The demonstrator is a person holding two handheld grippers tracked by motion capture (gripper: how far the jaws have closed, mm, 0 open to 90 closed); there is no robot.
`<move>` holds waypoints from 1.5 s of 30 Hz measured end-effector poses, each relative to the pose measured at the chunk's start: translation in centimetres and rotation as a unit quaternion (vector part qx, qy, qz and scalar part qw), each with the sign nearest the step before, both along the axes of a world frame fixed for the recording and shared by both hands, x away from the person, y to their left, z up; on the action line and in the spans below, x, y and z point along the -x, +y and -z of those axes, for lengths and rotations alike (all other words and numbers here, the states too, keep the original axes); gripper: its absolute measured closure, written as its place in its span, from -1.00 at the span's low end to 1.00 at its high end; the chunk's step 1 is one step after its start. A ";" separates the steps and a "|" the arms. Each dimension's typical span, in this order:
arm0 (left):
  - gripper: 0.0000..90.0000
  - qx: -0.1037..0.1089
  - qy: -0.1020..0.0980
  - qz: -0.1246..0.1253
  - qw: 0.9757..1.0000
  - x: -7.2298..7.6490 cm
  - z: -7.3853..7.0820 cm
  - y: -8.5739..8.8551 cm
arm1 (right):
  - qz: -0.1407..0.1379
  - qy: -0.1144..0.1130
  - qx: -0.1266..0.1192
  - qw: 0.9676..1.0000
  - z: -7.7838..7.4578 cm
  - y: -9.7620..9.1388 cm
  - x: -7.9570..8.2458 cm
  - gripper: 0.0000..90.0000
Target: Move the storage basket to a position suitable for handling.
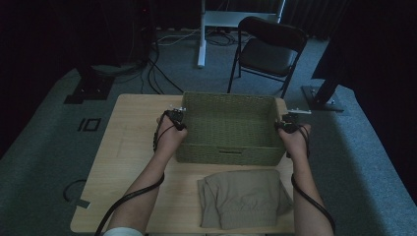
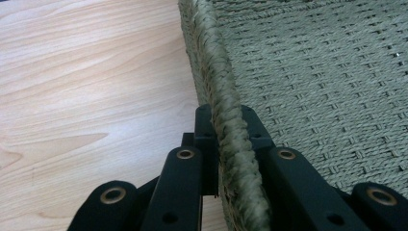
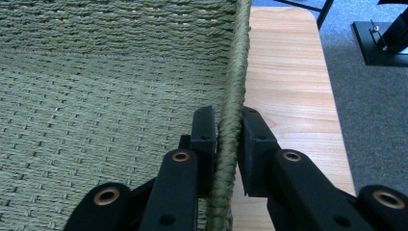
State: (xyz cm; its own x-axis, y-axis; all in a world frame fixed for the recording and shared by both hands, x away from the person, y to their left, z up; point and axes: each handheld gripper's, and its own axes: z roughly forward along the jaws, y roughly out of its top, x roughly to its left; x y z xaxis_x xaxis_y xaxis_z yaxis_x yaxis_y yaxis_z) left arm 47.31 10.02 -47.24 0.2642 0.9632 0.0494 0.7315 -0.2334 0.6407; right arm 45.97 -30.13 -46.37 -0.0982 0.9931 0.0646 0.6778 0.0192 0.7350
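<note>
A pale wooden table [image 1: 133, 147] fills the middle of the high view, standing on grey-blue carpet [image 1: 44, 147] in a dim room. At twelve o'clock beyond the table sits a dark folding chair [image 1: 268, 51], and beside it, towards eleven o'clock, a white stand leg [image 1: 201, 34] with loose cables around its foot.

On the far half of the table rests a rectangular woven basket [image 1: 228, 129] of olive-green cord, open at the top. Its floor is bare weave. At six o'clock from the basket, just beside its near wall, lies a folded beige cloth [image 1: 243, 197] with a ribbed hem, close to the table's near edge.

Two bare forearms reach in from the bottom, one to each short side of the basket. The left gripper [image 1: 178, 119] is at nine o'clock on the basket, its black jaws drawn narrow and clamped on the braided rim, one jaw inside the wall and one outside. The left gripper view shows that rim [image 2: 231, 130] pinched between the pads, with the table to the outside. The right gripper [image 1: 286, 124] is at three o'clock, gripping the opposite rim in the same way, jaws narrow with the cord edge pressed between them. A black cable trails from each gripper along the forearm.
</note>
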 end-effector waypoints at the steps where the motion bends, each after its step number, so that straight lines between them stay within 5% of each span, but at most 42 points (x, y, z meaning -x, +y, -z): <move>1: 0.84 -0.001 0.000 0.001 1.000 0.0 0.0 -0.2 | 0.000 0.001 0.000 1.000 0.0 -0.2 0.0 0.74; 14: 0.82 0.004 0.008 0.000 1.000 -0.1 0.0 -1.5 | -0.006 0.006 -0.005 1.000 -0.1 -1.9 -0.2 0.73; 21: 0.63 0.016 0.007 0.009 1.000 -0.1 -0.1 -1.5 | -0.010 0.006 -0.009 1.000 -0.1 -2.0 -0.2 0.67; 28: -0.25 0.029 -0.051 0.049 0.997 -0.2 -1.0 -1.3 | -0.027 -0.024 -0.047 0.998 -0.8 -2.2 0.0 0.05; 30: -0.29 0.027 -0.054 0.070 0.996 -0.1 -1.3 -1.4 | -0.039 -0.028 -0.040 0.998 -0.8 -2.1 0.0 -0.14; 33: -0.45 -0.008 -0.063 0.099 0.993 0.2 -1.6 -1.4 | -0.049 -0.036 -0.042 0.997 -0.8 -2.0 0.1 -0.39; 38: -0.63 0.034 -0.074 0.111 0.991 0.5 -2.0 -1.1 | -0.073 -0.046 -0.040 0.996 -0.7 -1.9 0.2 -0.59; 39: -0.63 0.043 -0.078 0.122 0.989 0.7 -1.9 -1.1 | -0.078 -0.049 -0.040 0.995 -0.7 -1.9 0.3 -0.60; 43: -0.63 0.056 -0.071 0.122 0.988 1.0 -2.3 -0.6 | -0.083 -0.058 -0.044 0.994 -1.1 -1.9 0.6 -0.62; 45: -0.63 0.059 -0.086 0.126 0.986 1.2 -2.8 -0.3 | -0.087 -0.064 -0.043 0.993 -1.4 -1.8 0.8 -0.62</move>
